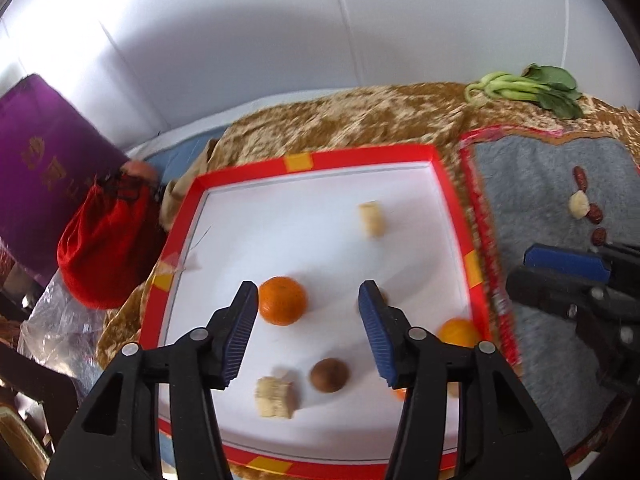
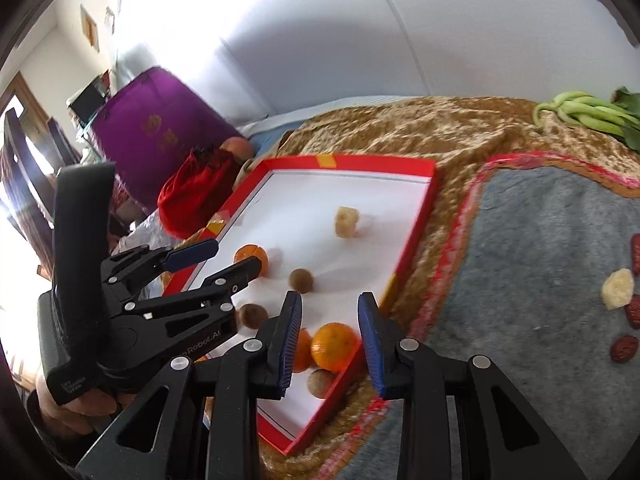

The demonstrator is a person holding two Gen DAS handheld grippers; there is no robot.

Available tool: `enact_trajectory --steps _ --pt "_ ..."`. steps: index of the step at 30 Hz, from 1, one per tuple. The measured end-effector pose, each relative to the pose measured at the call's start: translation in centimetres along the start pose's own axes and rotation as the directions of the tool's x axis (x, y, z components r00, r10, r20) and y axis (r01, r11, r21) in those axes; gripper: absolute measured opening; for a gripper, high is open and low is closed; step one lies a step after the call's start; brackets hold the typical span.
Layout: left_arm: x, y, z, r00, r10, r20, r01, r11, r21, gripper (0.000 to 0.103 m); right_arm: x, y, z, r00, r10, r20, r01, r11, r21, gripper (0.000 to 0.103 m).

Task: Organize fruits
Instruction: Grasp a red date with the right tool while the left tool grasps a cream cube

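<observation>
The left gripper (image 1: 307,296) is hanging over the tray (image 1: 320,159) with its fingers (image 1: 379,328) spread and nothing between them; an orange (image 1: 283,300) is lying on the white floor just beside the left finger tip. The right gripper (image 2: 329,305) is hovering above the tray's near right corner, fingers (image 2: 370,340) parted and gripping nothing; a second orange (image 2: 334,346) is showing through the gap, lying on the tray below them.

On the left gripper's body, in the right wrist view, white lettering is reading "Robot.AI", with its start cut off, and a smaller label on the handle is too fine to read. A hand (image 2: 76,408) is holding that handle, mostly hidden beneath it.

In the tray a brown round fruit (image 1: 329,375) and a pale chunk (image 1: 276,397) are lying near the front, and another pale chunk (image 1: 372,219) is sitting farther back, blurred. A third orange and another brown fruit are partly hidden behind the right fingers.

The tray is resting on a brown patterned cloth (image 1: 360,120). Beside it, on a grey mat (image 1: 540,184), red dates (image 1: 580,178) and a pale piece (image 1: 579,204) are lying well apart from the tray. Greens (image 1: 528,88) are lying at the far edge. To the left a red pouch (image 1: 104,248) is leaning against a purple box (image 1: 44,152) whose gold characters are too blurred to read.
</observation>
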State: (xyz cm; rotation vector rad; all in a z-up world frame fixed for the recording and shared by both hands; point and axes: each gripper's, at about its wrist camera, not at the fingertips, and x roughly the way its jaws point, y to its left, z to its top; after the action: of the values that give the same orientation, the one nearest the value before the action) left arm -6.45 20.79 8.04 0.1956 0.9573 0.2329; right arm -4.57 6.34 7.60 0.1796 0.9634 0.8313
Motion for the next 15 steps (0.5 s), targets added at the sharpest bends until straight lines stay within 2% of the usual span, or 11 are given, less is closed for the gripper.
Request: enact_trajectory --steps 8,12,15 --pt "-1.5 -6.1 2.7 0.997 -0.066 0.043 0.061 0.993 0.105 0.052 -5.7 -7.9 0.5 0.993 -0.085 0.076 0.072 0.983 0.168 0.031" --pt "-1.8 -9.8 3.0 0.993 -0.107 0.049 0.097 0.98 0.174 0.052 -8.9 -13.1 0.2 0.986 -0.128 0.109 0.089 0.947 0.308 0.031" --pt "-1.5 -12.4 4.2 0.983 -0.18 0.027 0.172 0.966 0.193 0.052 -10.7 -16.4 0.6 0.982 -0.128 0.138 0.062 0.912 0.407 0.031"
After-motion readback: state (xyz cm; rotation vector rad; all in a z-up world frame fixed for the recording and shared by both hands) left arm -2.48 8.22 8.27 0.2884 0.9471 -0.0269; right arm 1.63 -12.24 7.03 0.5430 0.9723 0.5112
